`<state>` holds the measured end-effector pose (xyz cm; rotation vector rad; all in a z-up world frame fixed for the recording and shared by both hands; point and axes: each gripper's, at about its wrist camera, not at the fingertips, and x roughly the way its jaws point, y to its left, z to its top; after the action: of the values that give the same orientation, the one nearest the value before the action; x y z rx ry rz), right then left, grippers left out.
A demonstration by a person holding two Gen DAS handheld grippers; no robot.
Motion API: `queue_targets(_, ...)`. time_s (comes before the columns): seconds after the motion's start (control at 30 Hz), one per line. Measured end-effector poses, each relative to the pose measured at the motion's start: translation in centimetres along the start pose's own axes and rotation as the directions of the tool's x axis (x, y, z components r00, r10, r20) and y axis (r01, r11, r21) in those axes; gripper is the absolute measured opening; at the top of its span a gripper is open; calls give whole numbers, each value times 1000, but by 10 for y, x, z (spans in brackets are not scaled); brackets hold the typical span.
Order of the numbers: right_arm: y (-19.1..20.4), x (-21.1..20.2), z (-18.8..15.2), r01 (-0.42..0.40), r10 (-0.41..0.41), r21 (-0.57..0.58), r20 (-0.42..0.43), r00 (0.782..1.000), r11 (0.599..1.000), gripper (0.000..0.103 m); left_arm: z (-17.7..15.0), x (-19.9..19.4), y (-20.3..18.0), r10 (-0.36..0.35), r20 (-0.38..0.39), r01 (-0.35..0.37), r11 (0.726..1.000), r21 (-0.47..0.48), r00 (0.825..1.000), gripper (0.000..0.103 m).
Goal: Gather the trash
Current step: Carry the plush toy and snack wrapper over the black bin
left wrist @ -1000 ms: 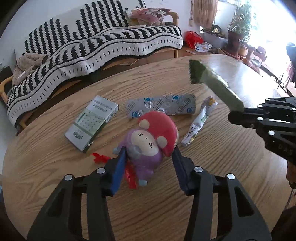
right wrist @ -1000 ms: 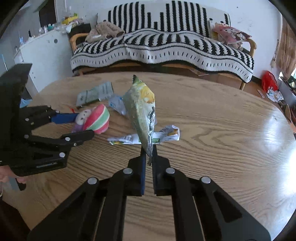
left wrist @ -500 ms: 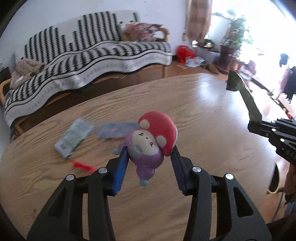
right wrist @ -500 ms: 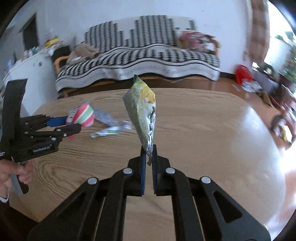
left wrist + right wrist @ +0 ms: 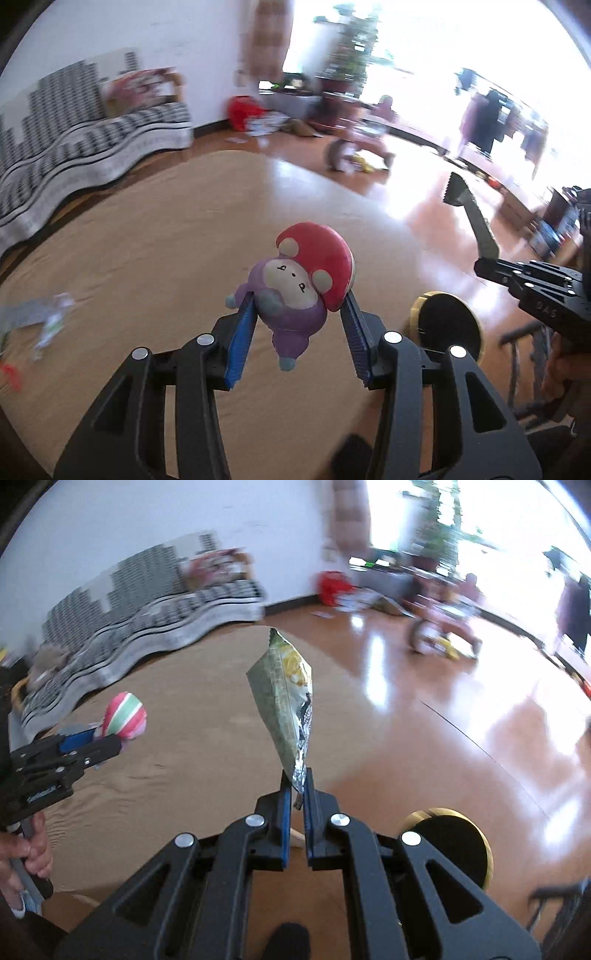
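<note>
The toy figure (image 5: 299,284) sits between the fingers of the left hand-held gripper (image 5: 297,336), lifted above the table (image 5: 147,236). To its right, the right hand-held gripper (image 5: 297,805) pinches the lower end of a snack bag (image 5: 288,698), which stands up over the table's far edge. A round bin (image 5: 448,328) lies below and right of both, beside the table. Scraps of litter (image 5: 48,321) lie on the table far left. A covered sofa (image 5: 85,136) stands behind the table, by the wall
</note>
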<state>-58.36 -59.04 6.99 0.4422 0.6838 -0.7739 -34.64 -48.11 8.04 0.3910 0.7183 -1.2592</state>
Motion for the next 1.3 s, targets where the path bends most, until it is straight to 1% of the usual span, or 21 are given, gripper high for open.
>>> queue_targets(0.1,-52,-9,-20,76,-76,85,-13,997,993,7,-4,31,-57,-87,-33,88,995,50,996,45)
queue_targets(0.13,-72,-12,-28,106,-104,119,-24,994,987,7,-5,38,-70,-102,-46,104,992,66,994,45)
queue_targets(0.17,-84,-13,-33,121,-117,144,-34,993,982,7,-8,49,-90,-121,-62,127,987,94,991,45)
queue_targets(0.2,-99,-13,-40,140,-134,168,-47,990,976,7,-11,54,-101,-131,-70,138,984,111,989,45)
queue_targets(0.27,-125,-14,-52,186,-174,200,-72,982,962,7,-17,71,-132,-163,-91,176,973,151,982,45)
queue_targets(0.37,-151,-10,-67,208,-185,249,-113,976,946,7,-24,95,-164,-214,-131,234,957,170,968,45)
queue_targets(0.43,-166,-8,-76,227,-197,263,-137,971,938,7,-29,109,-183,-236,-154,261,949,174,960,45)
queue_targets(0.53,-181,-6,-84,234,-196,283,-156,968,930,7,-36,128,-205,-257,-183,289,940,180,949,45)
queue_targets(0.67,-192,-1,-90,237,-190,291,-179,965,927,7,-41,147,-221,-274,-206,312,932,185,939,45)
queue_targets(0.73,-194,6,-84,236,-187,293,-186,965,927,7,-44,155,-228,-278,-217,319,930,184,936,45)
queue_targets(1.07,-198,14,-80,237,-181,303,-201,963,923,7,-47,179,-232,-291,-250,336,928,160,923,46)
queue_targets(1.1,-198,15,-79,237,-180,305,-203,962,923,7,-47,181,-233,-297,-253,343,926,159,921,47)
queue_targets(1.17,-199,18,-81,235,-173,309,-213,962,922,7,-48,184,-236,-301,-254,347,924,159,919,54)
queue_targets(1.2,-201,21,-82,232,-163,314,-231,959,921,8,-48,185,-236,-296,-250,341,926,160,922,68)
queue_targets(1.23,-203,25,-84,242,-165,315,-253,953,918,17,-46,186,-236,-295,-244,338,928,158,924,81)
queue_targets(1.27,-205,29,-85,254,-169,311,-273,947,916,47,-46,185,-235,-298,-232,338,928,156,926,82)
queue_targets(1.3,-204,29,-86,254,-170,312,-272,947,916,62,-47,185,-236,-301,-228,340,928,155,926,82)
